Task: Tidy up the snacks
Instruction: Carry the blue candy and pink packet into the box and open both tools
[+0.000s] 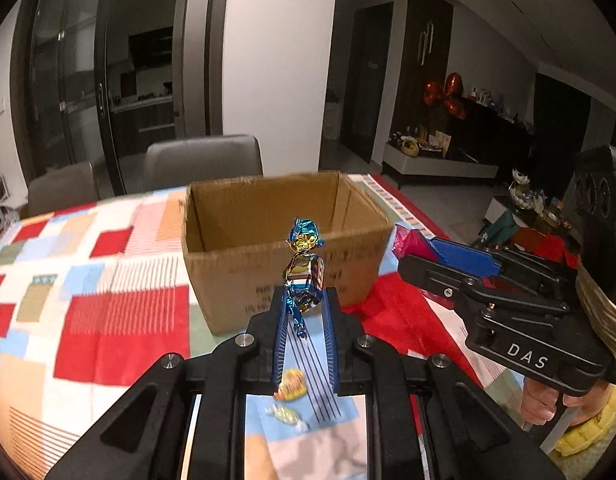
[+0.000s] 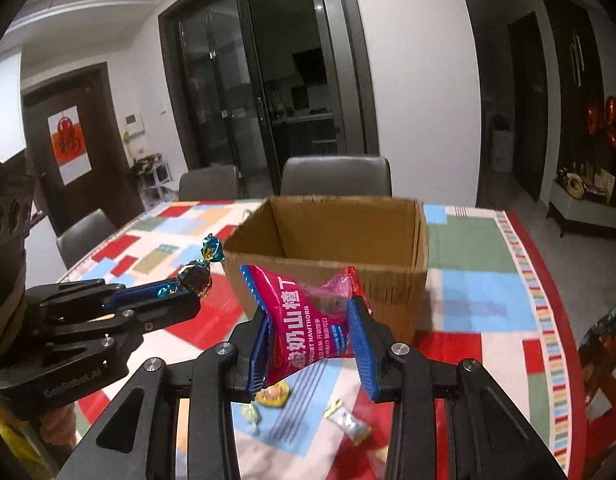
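Claws both hang level above the patchwork surface (image 2: 483,300), aimed at the open cardboard box (image 1: 268,256) at twelve o'clock. Left claw (image 1: 306,306) pinches a blue-and-gold foil candy (image 1: 304,268) by its lower twist, holding it upright. Right claw (image 2: 311,340) clamps a pink hawthorn packet (image 2: 304,312) crosswise. Loose sweets (image 2: 347,426) lie beneath at six o'clock.

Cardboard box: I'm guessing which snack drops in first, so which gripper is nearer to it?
Right, narrowly. The right gripper holds the pink packet against the cardboard box front; the left gripper holds its blue candy slightly farther back.
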Demonstrator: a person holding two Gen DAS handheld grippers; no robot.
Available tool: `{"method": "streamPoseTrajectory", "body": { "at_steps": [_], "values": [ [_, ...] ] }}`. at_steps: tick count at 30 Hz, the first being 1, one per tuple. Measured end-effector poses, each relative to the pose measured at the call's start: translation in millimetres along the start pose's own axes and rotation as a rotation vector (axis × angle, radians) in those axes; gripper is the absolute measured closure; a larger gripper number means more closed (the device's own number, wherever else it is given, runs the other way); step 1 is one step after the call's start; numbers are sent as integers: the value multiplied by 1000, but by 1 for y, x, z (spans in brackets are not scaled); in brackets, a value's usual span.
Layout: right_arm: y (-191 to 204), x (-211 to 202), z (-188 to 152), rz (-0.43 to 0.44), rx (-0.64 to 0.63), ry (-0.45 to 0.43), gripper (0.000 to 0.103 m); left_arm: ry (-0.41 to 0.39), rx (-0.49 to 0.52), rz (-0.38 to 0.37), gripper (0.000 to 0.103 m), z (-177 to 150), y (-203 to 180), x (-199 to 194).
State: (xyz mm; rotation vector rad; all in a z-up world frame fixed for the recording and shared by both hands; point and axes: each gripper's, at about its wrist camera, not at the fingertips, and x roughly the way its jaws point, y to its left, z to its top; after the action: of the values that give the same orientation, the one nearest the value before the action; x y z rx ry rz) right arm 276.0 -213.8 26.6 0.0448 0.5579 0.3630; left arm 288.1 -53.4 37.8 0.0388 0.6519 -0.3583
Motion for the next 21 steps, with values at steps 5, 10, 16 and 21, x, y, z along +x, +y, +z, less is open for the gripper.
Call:
{"method": "streamPoseTrajectory", "body": {
  "at_steps": [5,10,16,21],
  "values": [
    [-6,6,21,-9,-9,-12,65,-10,29,17,85,25,4,8],
    [-10,20,42,-11,-28,-18,65,-1,31,20,85,43,12,23],
    [-12,41,62,-22,-55,-22,65,17,22,29,85,59,30,50],
    [-15,63,73,-32,-64,-10,65,38,28,28,85,67,41,73]
  ]
}}
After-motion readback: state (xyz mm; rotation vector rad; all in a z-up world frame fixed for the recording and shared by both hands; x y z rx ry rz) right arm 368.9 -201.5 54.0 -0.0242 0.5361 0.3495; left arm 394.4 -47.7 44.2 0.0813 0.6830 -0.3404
